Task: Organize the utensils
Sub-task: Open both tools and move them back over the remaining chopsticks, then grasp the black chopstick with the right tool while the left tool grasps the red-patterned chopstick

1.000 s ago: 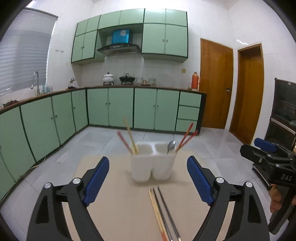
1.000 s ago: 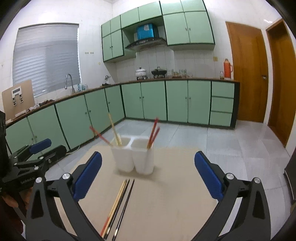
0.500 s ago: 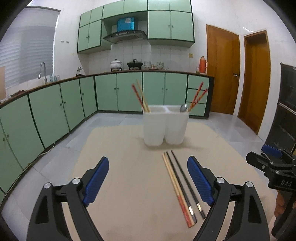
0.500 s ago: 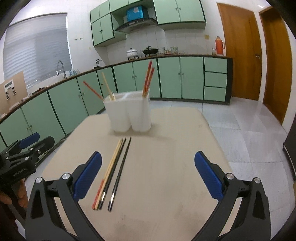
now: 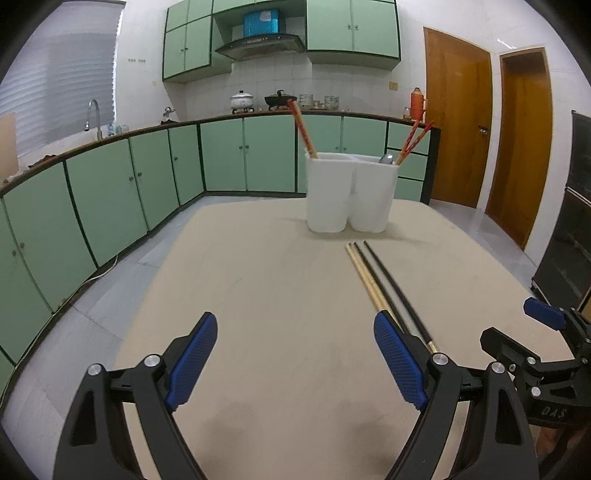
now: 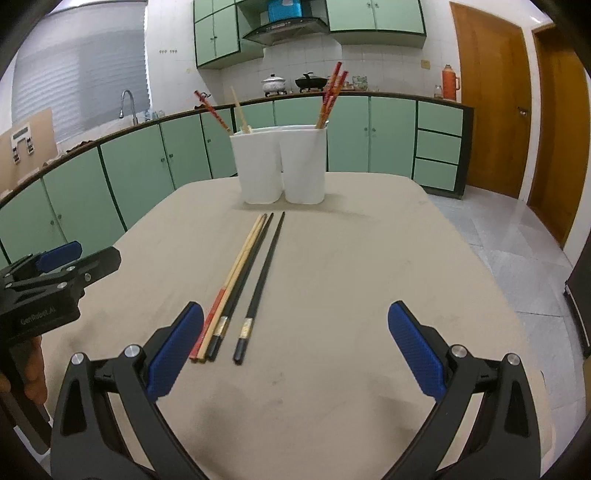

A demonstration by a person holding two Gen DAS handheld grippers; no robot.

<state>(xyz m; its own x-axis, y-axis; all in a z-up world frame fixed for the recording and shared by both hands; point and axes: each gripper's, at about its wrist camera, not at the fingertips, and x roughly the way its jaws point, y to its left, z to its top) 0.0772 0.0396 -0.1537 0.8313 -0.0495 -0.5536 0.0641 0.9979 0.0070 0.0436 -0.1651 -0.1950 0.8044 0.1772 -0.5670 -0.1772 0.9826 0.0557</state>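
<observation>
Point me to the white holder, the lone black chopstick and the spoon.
Holder (image 6: 282, 166): right wrist view, front wall.
Black chopstick (image 6: 264, 275): right wrist view, mid-shaft.
Spoon (image 5: 386, 158): left wrist view, bowl above the rim.

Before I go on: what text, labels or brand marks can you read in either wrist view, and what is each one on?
"DAS": raised letters on the right tongs' black body, left wrist view; more may be cut off.
"GenRobot.AI", roughly: faint embossed mark on the left tongs' body, right wrist view; letters blurred, so not certain.
Gold bands on the black chopsticks: any marks too small to read.
Blue box above the hood: label blurred, unreadable.
</observation>
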